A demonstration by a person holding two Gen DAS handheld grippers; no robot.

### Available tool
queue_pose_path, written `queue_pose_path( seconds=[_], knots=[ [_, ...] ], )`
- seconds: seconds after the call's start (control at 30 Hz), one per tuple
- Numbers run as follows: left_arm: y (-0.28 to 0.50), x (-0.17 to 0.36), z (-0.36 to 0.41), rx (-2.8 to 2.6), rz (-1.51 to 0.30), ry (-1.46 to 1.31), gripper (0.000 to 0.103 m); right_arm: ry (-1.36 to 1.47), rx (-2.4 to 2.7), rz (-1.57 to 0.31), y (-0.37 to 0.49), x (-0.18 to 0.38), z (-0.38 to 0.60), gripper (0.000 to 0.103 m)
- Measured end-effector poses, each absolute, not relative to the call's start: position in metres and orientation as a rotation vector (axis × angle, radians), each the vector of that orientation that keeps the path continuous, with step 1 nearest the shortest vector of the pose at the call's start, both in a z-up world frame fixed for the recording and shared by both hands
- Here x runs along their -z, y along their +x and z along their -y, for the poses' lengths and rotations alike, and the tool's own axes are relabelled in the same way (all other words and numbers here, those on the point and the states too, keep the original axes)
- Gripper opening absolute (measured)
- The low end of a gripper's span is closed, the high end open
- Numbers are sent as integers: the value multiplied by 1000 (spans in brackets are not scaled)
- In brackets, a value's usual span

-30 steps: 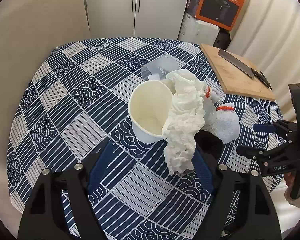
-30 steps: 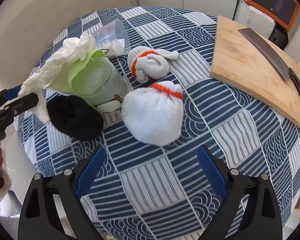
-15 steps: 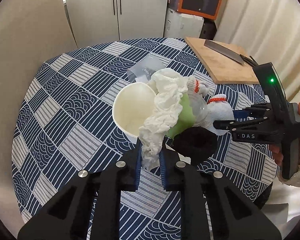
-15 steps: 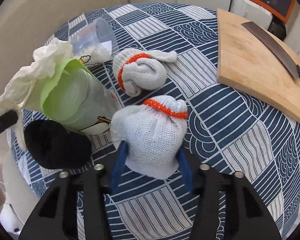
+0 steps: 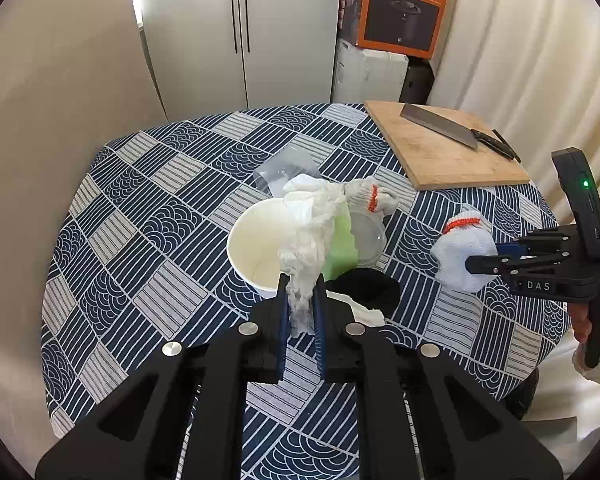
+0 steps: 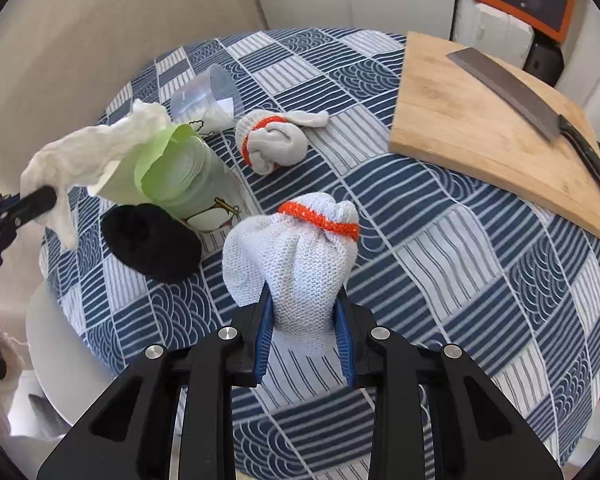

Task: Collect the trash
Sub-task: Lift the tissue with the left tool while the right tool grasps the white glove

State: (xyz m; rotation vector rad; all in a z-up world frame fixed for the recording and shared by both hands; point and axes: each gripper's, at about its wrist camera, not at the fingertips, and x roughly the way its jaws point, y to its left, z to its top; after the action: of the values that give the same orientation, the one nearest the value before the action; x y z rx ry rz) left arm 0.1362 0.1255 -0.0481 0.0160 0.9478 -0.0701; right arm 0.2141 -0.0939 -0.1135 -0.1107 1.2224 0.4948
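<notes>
A table (image 5: 112, 216) under a navy-and-white patchwork cloth with wave and stripe squares carries everything. At its far right corner lies a rectangular pale wooden cutting board (image 5: 440, 148), and on that a steel cleaver with a black handle (image 5: 452, 130).

Near the middle of the table a white paper cup (image 5: 256, 248) lies on its side, mouth toward the left wrist camera. Just beside it, toward the right edge, lies a clear plastic cup with a green sleeve (image 6: 180, 176), and a round black cloth wad (image 6: 152, 244) sits touching it on the near side. Toward the far edge lie a small clear plastic cup (image 6: 206, 94) tipped on its side and a balled grey knit glove with an orange cuff (image 6: 272, 144).

The left gripper (image 5: 300, 320) has its blue pads pinched on the lower end of a long crumpled white paper tissue (image 5: 306, 240), the jaws closing almost to touching; the tissue stretches up from the pads over the green-sleeved cup.

The right gripper (image 6: 303, 336), well apart toward the right edge, is closing on a second balled grey knit glove with an orange cuff (image 6: 296, 256), its pads pressing both sides of the bundle, which looks raised off the cloth.
</notes>
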Motion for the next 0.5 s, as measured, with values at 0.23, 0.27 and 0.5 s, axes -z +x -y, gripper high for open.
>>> queue_pose_path(
  seconds=[0.23, 0.27, 0.5],
  knots=[
    [121, 29, -95, 81, -907, 94, 9, -50, -502, -1187, 189, 86, 134, 26],
    [119, 27, -91, 83, -904, 90, 9, -47, -500, -1181, 186, 83, 140, 26],
    [103, 13, -58, 99, -873, 109, 9, -16, -503, -1167, 163, 72, 176, 26]
  ],
)
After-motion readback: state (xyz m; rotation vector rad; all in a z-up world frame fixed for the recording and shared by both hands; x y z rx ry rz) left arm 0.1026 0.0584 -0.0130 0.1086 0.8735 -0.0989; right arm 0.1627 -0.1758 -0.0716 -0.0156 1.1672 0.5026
